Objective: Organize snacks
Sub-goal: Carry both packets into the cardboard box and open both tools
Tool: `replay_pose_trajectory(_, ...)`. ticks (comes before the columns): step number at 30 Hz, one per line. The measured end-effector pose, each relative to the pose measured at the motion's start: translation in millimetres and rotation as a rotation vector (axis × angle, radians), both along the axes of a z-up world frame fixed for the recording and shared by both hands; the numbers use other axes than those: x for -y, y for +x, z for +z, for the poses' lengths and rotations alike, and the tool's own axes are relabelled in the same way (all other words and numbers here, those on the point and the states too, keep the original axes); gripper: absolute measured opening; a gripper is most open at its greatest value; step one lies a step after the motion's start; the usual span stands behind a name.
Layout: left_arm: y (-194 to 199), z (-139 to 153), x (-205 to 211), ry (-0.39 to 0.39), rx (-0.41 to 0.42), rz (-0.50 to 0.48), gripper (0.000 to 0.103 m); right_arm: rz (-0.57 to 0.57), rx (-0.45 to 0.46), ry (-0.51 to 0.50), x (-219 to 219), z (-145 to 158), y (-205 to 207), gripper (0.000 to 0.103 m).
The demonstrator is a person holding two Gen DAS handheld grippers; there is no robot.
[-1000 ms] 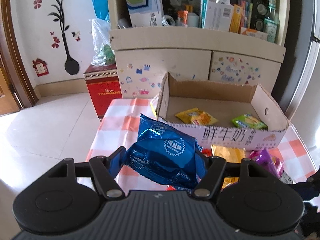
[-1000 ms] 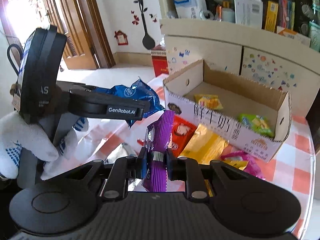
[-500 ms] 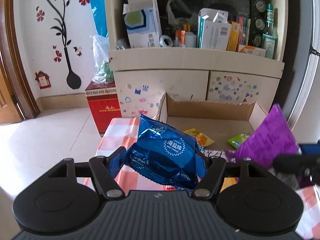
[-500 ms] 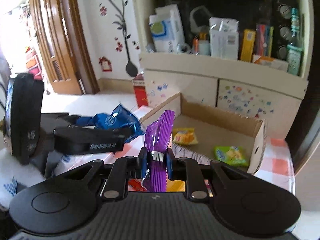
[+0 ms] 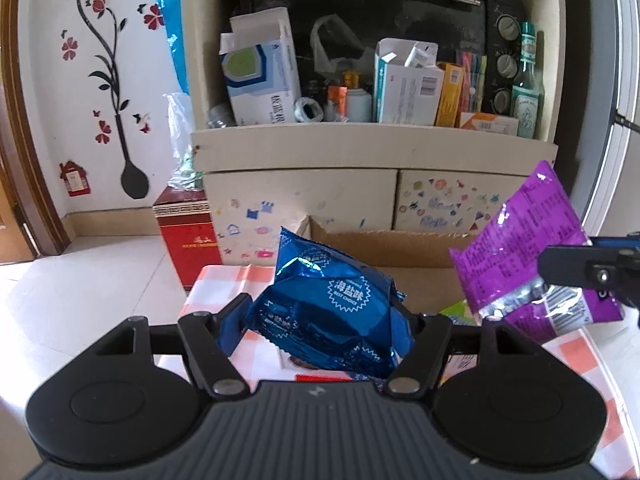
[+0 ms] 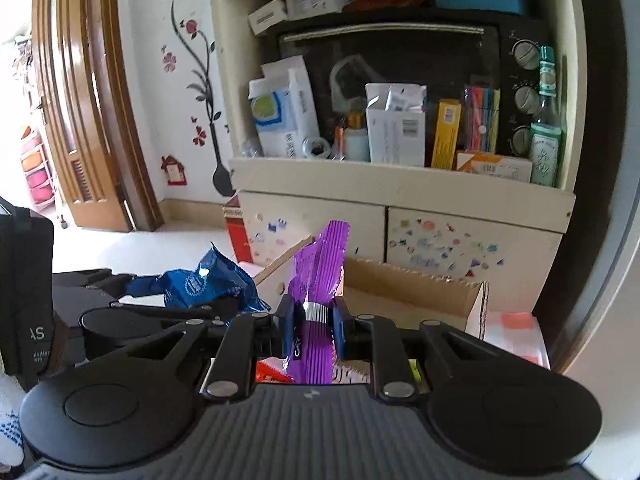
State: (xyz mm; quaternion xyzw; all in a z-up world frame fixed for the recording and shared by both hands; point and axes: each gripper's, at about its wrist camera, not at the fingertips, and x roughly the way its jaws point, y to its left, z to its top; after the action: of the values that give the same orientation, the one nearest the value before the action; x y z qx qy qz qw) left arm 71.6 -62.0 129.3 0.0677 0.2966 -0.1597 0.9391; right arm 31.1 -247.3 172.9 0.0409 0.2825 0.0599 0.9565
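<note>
Room: cream shelf cabinet against the wall, black oven on its shelf behind cartons and a green bottle; wooden door at left.
Tabletop: red-and-white checked cloth.
Cardboard box: open-topped, on the tabletop ahead of both tools.
Red carton: on the floor beside the cabinet.
Left hand-held gripper: fingers spread wide, clamped on the blue snack bag, held above the tabletop's near edge.
Right hand-held gripper: fingers nearly together, pinching the purple snack packet upright, in front of the box.
</note>
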Motion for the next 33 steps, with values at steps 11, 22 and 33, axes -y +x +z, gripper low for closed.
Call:
replay_pose_trajectory(11, 29, -9, 30, 0.002, -0.025, -0.027, 0.069, -0.075, 0.009, 0.023, 15, -3, 30, 0.018)
replay_pose_trajectory(22, 29, -24, 12, -0.002, -0.101, -0.022, 0.069, -0.067, -0.312, 0.156, 25, -64, 17, 0.065)
replay_pose_trajectory(33, 21, -23, 17, -0.007, -0.097, -0.041, 0.069, -0.055, -0.476, 0.154, -22, -102, 19, 0.087)
